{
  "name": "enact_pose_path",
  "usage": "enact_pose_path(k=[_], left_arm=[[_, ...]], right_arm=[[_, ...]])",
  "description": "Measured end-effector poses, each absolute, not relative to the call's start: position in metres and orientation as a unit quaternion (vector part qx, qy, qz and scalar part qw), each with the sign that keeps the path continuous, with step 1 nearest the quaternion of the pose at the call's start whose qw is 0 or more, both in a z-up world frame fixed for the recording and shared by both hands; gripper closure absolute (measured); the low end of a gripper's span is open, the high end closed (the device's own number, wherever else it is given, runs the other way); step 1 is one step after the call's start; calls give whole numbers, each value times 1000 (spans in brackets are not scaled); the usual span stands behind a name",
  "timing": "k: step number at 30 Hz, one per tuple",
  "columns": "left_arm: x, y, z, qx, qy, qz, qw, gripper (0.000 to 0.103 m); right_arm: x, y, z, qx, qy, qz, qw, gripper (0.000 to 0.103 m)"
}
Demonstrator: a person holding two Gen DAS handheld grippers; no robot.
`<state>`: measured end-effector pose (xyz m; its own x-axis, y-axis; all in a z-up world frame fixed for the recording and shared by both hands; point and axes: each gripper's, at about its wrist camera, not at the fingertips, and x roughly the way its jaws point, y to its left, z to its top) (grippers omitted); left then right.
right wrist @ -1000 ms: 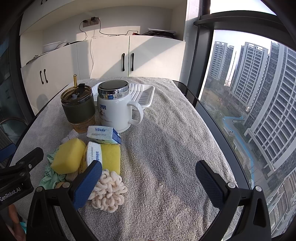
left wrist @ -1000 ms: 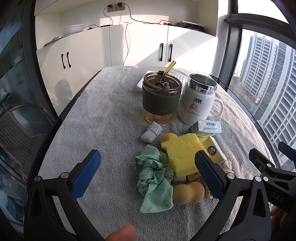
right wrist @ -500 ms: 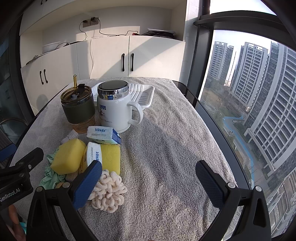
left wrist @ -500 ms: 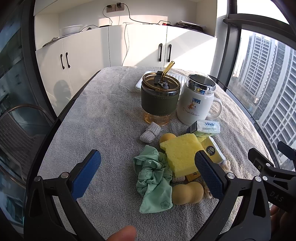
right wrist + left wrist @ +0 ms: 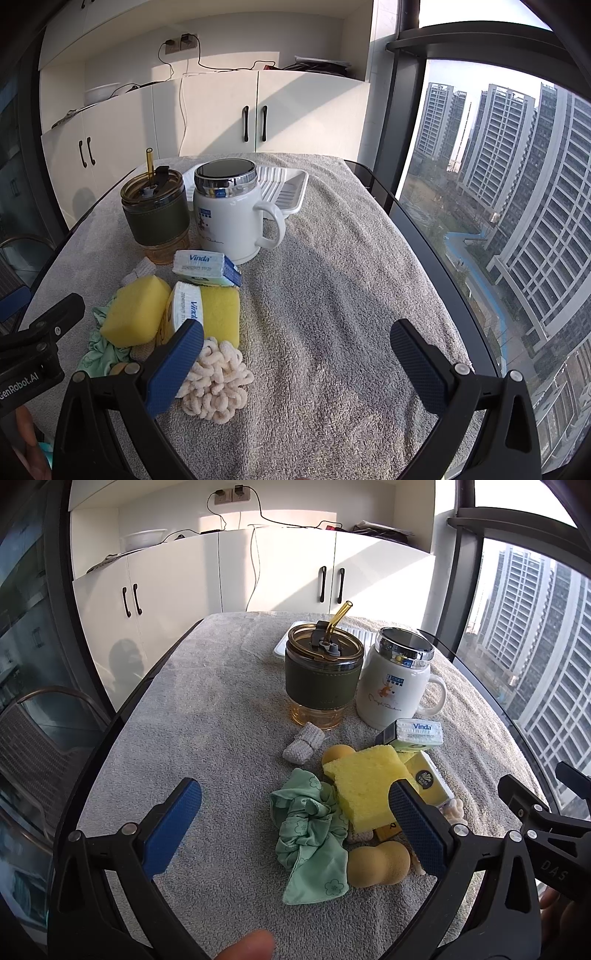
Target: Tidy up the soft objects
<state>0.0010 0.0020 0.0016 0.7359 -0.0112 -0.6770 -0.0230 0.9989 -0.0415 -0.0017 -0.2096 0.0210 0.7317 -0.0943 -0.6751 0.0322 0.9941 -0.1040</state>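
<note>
A heap of soft things lies on the grey towel: a green floral cloth point(image 5: 314, 834), a yellow sponge point(image 5: 364, 784) point(image 5: 135, 312), a second yellow sponge point(image 5: 221, 314), a tan gourd-shaped puff point(image 5: 376, 864), a cream looped scrunchie point(image 5: 216, 384), a small grey knit piece point(image 5: 303, 744) and Vinda tissue packs point(image 5: 415, 733) point(image 5: 205, 267). My left gripper point(image 5: 295, 830) hovers open above the green cloth. My right gripper point(image 5: 297, 363) stands open over bare towel, its left finger by the scrunchie. Both hold nothing.
Behind the heap stand a green-sleeved tumbler with a straw point(image 5: 323, 675) and a white lidded mug point(image 5: 397, 681). A white ridged tray point(image 5: 284, 184) lies at the back. A chair point(image 5: 40, 746) is left of the table; windows run along the right.
Both views have crept very slightly toward the heap; nothing on the table has moved and both grippers stay open.
</note>
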Motion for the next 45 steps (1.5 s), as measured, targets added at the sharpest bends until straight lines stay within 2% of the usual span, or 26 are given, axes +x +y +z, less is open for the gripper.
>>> enact_pose_path(k=[26, 35, 45], left_arm=[[-1, 6, -5, -23, 366, 1, 930, 0], [-16, 35, -28, -30, 401, 0, 916, 0], [-22, 2, -62, 9, 461, -85, 883, 0]], right_arm=[[-2, -212, 20, -44, 366, -34, 929, 0], [-9, -221, 16, -43, 369, -1, 928, 0], [-3, -216, -27, -42, 450, 112, 885, 0]])
